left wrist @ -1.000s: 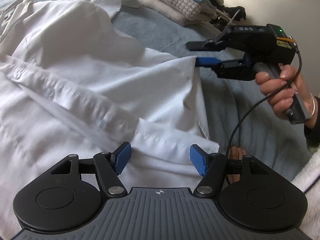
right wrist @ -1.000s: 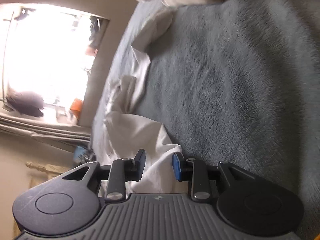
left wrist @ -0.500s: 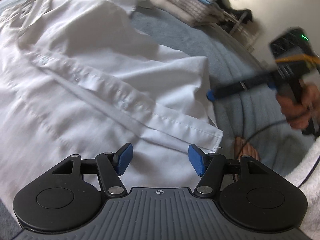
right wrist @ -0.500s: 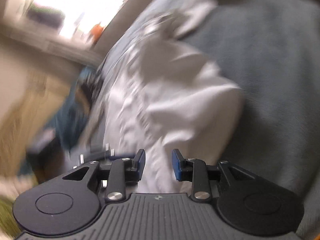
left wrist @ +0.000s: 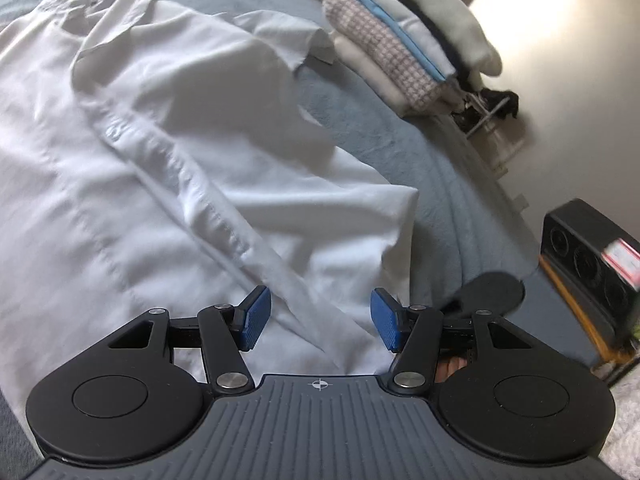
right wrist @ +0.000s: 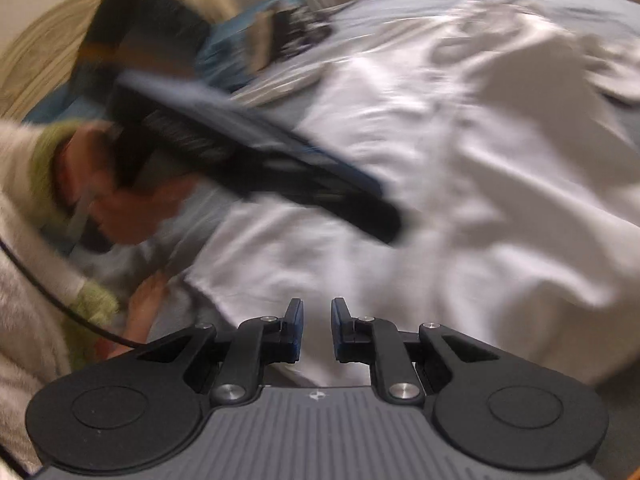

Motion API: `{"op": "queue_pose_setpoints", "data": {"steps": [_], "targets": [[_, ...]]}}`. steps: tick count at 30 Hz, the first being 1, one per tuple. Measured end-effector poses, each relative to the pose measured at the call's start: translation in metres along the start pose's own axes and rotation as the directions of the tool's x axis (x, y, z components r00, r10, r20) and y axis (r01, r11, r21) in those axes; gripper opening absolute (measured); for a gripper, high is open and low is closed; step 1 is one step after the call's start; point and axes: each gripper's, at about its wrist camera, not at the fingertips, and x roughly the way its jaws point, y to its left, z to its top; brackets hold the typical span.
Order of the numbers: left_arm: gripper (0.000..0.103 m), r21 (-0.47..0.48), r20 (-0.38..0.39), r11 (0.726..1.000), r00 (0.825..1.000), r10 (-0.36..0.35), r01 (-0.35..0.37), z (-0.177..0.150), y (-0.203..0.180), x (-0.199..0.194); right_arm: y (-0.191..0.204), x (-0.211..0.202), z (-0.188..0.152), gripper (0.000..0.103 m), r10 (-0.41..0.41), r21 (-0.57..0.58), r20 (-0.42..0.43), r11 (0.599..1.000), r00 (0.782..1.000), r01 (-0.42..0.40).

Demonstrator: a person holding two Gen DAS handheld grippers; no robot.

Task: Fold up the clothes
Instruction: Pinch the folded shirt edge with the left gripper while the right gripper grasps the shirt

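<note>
A: Where does the white shirt (left wrist: 168,168) lie?
B: Spread flat on a blue-grey bed (left wrist: 400,140), collar at the far end, hem nearest the left gripper (left wrist: 318,322); its button placket runs lengthwise, slanting from far left to near right.
A: And the jaws?
B: Left spread wide over the hem, holding nothing. Right gripper (right wrist: 316,330) has its jaws narrowly parted, gripping no cloth. Folded clothes (left wrist: 404,44) are stacked beyond
</note>
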Motion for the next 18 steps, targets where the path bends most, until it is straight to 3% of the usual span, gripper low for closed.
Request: {"op": "queue_pose_setpoints", "data": {"steps": [3, 5, 9, 13, 15, 18], "targets": [[0.055, 0.088, -0.028, 0.995, 0.998, 0.058, -0.055, -0.005, -0.009, 0.012, 0.011, -0.001, 0.001, 0.018, 0.038, -0.016, -0.014, 0.999, 0.999, -0.038], [0.055, 0.121, -0.054, 0.989, 0.994, 0.096, -0.089, -0.010, -0.010, 0.018, -0.004, -0.019, -0.006, 0.019, 0.035, 0.075, 0.022, 0.997, 0.999, -0.037], [0.055, 0.104, -0.068, 0.990, 0.993, 0.099, -0.092, -0.014, -0.004, 0.021, -0.035, -0.055, -0.021, 0.019, 0.019, 0.255, 0.092, 0.966, 0.996, -0.042], [0.055, 0.103, -0.043, 0.990, 0.994, 0.098, -0.093, -0.010, -0.004, 0.016, -0.079, -0.088, -0.039, 0.020, -0.053, 0.495, 0.208, 0.867, 0.977, -0.058], [0.055, 0.115, -0.023, 0.990, 0.996, 0.091, -0.088, -0.009, -0.008, 0.013, -0.094, -0.092, -0.044, 0.020, -0.103, 0.568, 0.221, 0.822, 0.970, -0.043], [0.058, 0.158, -0.007, 0.985, 0.998, 0.064, -0.062, -0.006, -0.019, 0.012, -0.106, -0.083, -0.045, 0.020, -0.144, 0.613, 0.193, 0.790, 0.971, -0.005]]}}
